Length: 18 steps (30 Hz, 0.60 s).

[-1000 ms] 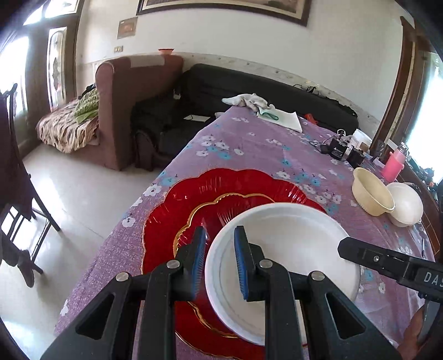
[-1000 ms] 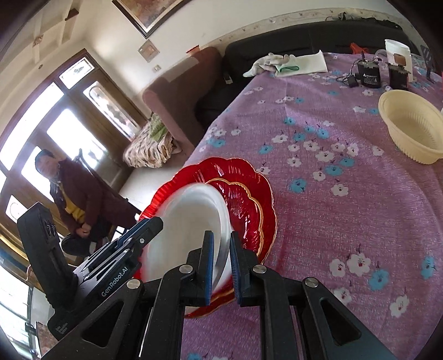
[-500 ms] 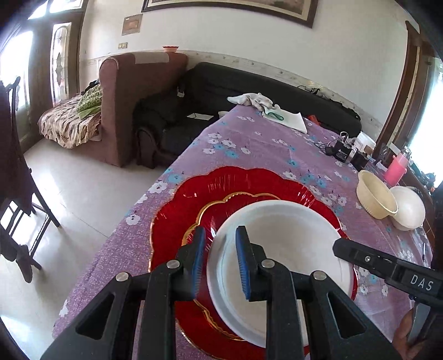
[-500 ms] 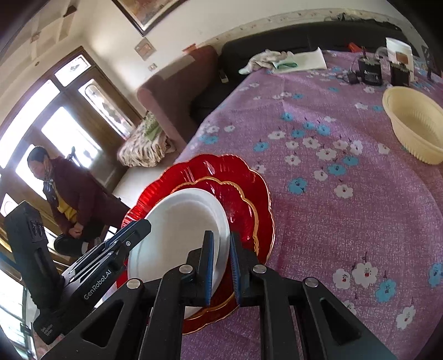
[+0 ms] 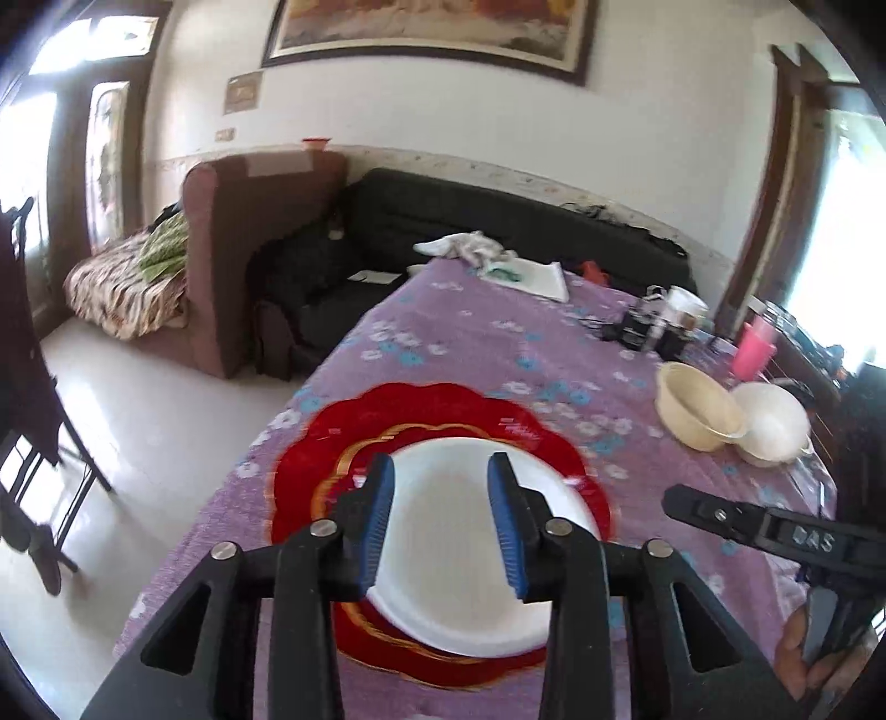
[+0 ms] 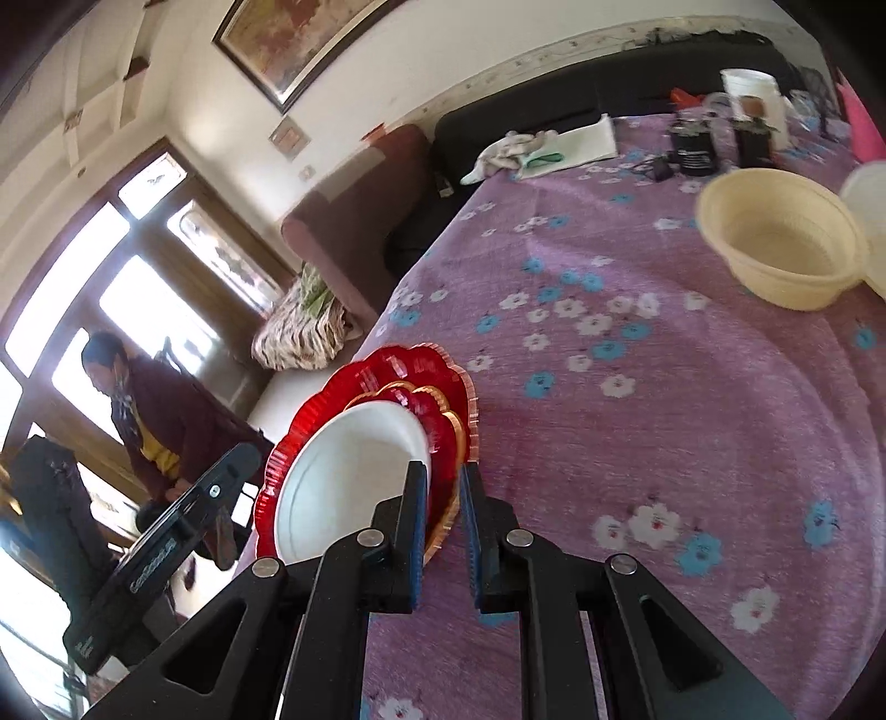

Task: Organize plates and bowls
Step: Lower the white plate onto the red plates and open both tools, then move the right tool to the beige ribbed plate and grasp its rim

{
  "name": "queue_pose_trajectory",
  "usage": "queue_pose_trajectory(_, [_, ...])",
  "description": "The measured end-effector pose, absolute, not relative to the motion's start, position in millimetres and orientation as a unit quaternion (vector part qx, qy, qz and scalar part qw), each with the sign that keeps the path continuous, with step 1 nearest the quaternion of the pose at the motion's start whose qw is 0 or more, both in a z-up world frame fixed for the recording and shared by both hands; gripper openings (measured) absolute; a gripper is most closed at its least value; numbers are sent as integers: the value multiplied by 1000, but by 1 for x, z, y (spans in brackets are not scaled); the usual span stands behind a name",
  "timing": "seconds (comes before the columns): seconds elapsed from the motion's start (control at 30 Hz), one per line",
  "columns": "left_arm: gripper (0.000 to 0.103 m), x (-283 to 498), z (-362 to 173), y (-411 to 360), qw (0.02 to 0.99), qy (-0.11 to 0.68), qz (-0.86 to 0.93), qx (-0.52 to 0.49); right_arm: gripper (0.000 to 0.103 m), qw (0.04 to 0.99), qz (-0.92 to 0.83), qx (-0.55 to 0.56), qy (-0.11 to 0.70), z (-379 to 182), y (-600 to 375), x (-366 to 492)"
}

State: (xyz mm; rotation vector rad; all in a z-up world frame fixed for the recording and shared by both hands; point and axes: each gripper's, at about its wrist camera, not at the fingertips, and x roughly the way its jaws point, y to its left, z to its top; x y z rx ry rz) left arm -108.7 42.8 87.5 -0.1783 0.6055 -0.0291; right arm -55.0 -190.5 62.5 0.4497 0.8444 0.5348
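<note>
White plate (image 5: 459, 554) sitting on red plate (image 5: 332, 443) — near table edge.
Left gripper (image 5: 441, 523) is opening, pads clear of the plate; right gripper (image 6: 444, 531) is staying narrowly closed, gripping nothing.

A white wall (image 5: 443, 111) rises ahead of the gripper, hung with a large framed picture (image 5: 432, 27). Below it stands a black sofa (image 5: 498, 221), and to its left a brown armchair (image 5: 243, 232) with a patterned blanket (image 5: 122, 282) beside it. The pale tiled floor (image 5: 155, 421) lies off to the left. Bright daylight pours through tall wood-framed windows (image 6: 111, 288) on the far left.
</note>
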Motion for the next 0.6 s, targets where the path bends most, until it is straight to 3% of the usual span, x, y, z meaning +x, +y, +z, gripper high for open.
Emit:
queue_pose_trajectory(0.27, [39, -117, 82, -36, 944, 316, -91, -28, 14, 856, 221, 265, 386, 59, -252, -63])
queue_pose_trajectory(0.6, [43, -99, 26, -132, 900, 395, -181, 27, 14, 856, 151, 331, 369, 44, -348, -63])
